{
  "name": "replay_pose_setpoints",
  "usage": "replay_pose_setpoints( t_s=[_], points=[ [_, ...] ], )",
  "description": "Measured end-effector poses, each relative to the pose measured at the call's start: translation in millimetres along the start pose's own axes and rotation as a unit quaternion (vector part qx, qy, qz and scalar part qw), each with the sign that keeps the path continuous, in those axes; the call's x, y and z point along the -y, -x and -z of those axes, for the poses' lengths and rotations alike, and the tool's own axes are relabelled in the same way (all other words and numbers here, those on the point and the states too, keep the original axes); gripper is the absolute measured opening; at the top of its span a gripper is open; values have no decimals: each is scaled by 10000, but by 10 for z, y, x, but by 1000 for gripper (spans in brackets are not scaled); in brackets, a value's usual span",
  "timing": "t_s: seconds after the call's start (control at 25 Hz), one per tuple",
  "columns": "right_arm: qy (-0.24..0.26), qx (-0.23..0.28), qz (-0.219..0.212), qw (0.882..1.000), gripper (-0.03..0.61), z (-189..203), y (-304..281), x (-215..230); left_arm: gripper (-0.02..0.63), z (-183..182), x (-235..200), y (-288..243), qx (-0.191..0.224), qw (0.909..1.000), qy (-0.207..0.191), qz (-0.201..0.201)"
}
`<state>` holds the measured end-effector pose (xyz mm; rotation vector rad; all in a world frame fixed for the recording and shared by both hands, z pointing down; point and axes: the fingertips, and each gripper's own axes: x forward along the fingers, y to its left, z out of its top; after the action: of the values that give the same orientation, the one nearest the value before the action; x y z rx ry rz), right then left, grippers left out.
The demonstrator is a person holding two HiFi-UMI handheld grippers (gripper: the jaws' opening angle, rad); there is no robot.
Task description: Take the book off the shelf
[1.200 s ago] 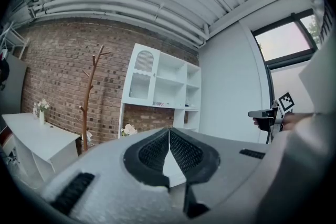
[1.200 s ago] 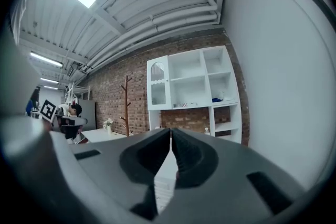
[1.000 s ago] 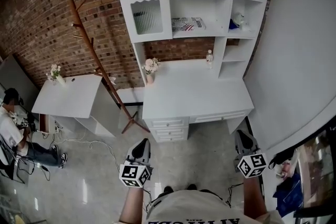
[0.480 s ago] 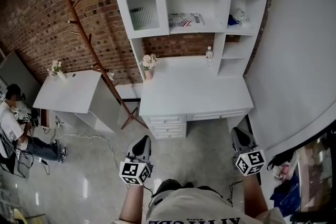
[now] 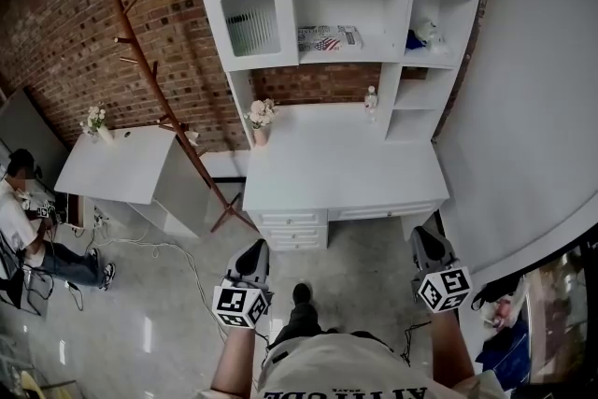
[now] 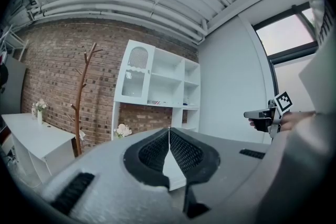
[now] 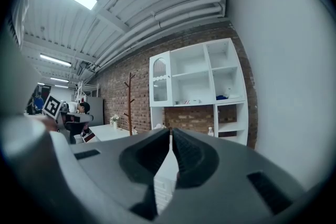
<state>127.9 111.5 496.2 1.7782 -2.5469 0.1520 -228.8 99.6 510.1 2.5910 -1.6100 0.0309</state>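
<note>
The book [image 5: 329,38] is lying flat, long axis left-right, far ahead between left gripper [image 5: 254,249] and right gripper [image 5: 422,235]; both are clenching nothing.

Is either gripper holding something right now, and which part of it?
Nothing is held. The left gripper and the right gripper are both shut and empty. The book lies on the shelf, well away from both.
</note>
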Motion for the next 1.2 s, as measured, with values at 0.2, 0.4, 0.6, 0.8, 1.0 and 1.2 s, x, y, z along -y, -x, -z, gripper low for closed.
replay_pose_setpoints(
  t_s=[0.2, 0.4, 0.6, 0.8, 1.0, 1.2],
  points=[
    [-12, 22, 123, 9999, 34, -26, -231, 97, 26, -33, -168, -268, 42, 10000, 7, 40],
    [-37, 12, 267, 9996, 34, -87, -541, 178, 26, -72, -379, -625, 33, 9999, 39, 130],
    [-85, -24, 392, 9992, 34, -122, -922, 241, 26, -100, -627, -998, 7, 9997, 58, 235],
    [-122, -62, 463, 9988, 34, -178, -1310, 233, 26, -146, -912, -1330, -43, 9995, 110, 300],
    [-157, -83, 595, 9981, 34, -223, -1673, 211, 26, -183, -1189, -1657, -84, 9989, 105, 450],
    [-129, -133, 704, 9973, 34, -257, -1992, 165, 26, -212, -1489, -1938, -113, 9983, 142, 546]
  ],
)
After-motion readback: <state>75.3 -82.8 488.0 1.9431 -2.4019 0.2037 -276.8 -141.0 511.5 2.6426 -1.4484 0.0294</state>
